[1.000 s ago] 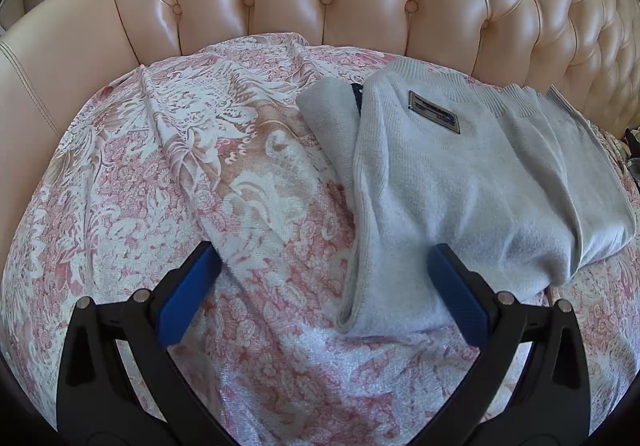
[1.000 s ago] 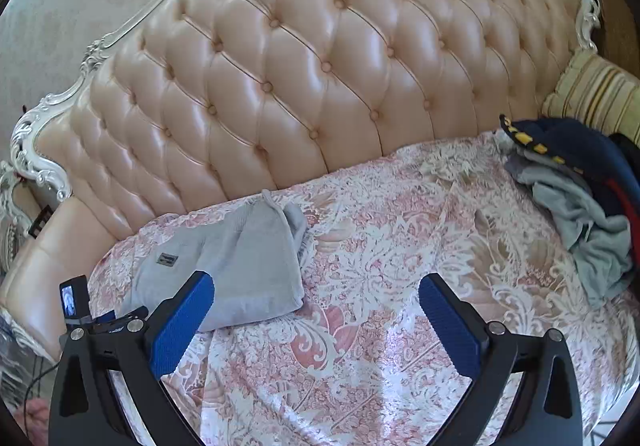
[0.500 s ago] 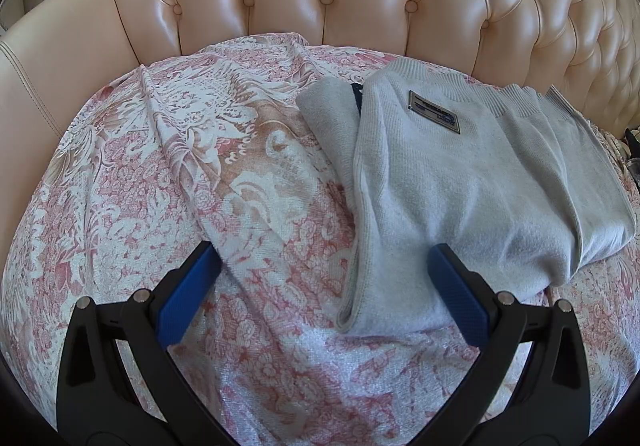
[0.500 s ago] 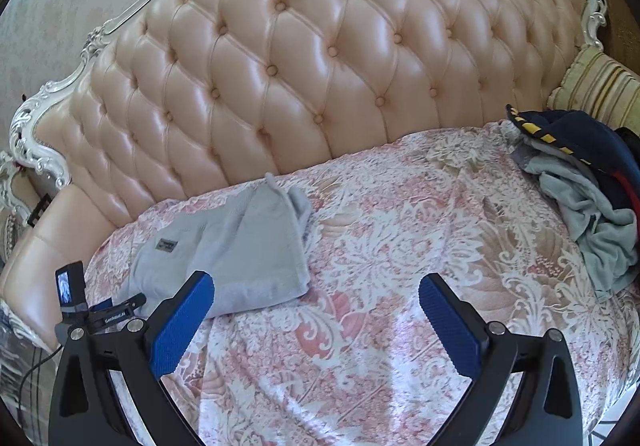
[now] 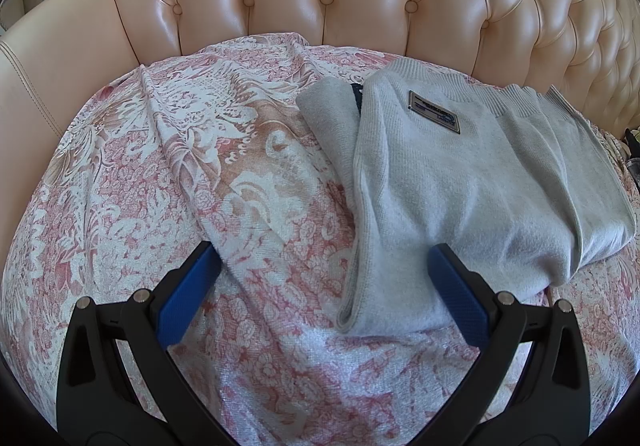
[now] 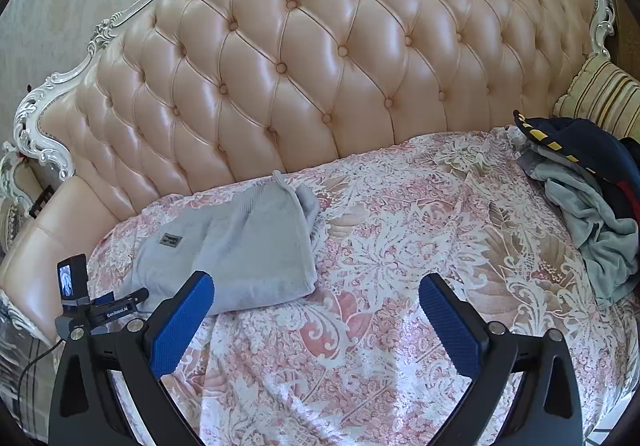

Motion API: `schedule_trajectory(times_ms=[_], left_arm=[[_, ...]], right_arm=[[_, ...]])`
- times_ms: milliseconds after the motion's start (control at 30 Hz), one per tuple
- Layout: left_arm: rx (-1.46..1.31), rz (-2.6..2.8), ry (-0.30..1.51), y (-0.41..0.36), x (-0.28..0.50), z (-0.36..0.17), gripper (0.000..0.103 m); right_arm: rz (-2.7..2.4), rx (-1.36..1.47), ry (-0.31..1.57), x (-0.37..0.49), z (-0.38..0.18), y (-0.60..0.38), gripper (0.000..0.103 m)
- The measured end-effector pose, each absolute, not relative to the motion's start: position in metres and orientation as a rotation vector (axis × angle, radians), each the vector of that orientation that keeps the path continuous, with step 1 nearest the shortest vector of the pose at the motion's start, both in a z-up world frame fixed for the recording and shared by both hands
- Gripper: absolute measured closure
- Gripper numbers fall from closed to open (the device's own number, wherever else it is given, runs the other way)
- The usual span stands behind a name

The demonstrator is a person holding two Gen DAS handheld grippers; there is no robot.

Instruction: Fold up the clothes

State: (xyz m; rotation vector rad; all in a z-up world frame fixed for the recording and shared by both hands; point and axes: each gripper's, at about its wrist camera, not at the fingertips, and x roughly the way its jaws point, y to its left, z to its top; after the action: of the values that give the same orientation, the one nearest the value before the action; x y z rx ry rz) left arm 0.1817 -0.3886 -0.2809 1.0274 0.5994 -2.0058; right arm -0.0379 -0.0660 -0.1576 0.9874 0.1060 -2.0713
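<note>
A folded grey sweater (image 5: 460, 186) with a small rectangular label lies on the pink floral cover, its ribbed hem toward the sofa back. My left gripper (image 5: 320, 278) hovers open just in front of it, the right blue pad over the sweater's near edge. The same sweater (image 6: 240, 246) lies at the left in the right wrist view. My right gripper (image 6: 316, 310) is open and empty, held back above the cover to the sweater's right. A heap of unfolded clothes (image 6: 592, 198), navy and grey, sits at the right end of the seat.
The tufted peach leather sofa back (image 6: 320, 58) runs behind the seat, with an armrest (image 5: 60, 66) on the left. A striped cushion (image 6: 600, 98) stands behind the heap. The pink floral cover (image 6: 400, 246) is wrinkled. The left gripper's camera unit (image 6: 74, 282) shows at lower left.
The right gripper has drawn back and tilted a little, so the sweater and heap sit lower in its view. The left gripper and the sweater have not moved.
</note>
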Motion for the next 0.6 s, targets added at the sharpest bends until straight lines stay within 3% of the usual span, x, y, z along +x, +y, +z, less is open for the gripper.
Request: schedule_trajectory(times_ms=[600], left_arm=[[1.029, -2.007, 0.596, -0.3895, 0.1813, -0.2813, 0.000]], right_arm=[[-2.064, 0.993, 0.090, -0.0427, -0.1673, -0.0602, 0.000]])
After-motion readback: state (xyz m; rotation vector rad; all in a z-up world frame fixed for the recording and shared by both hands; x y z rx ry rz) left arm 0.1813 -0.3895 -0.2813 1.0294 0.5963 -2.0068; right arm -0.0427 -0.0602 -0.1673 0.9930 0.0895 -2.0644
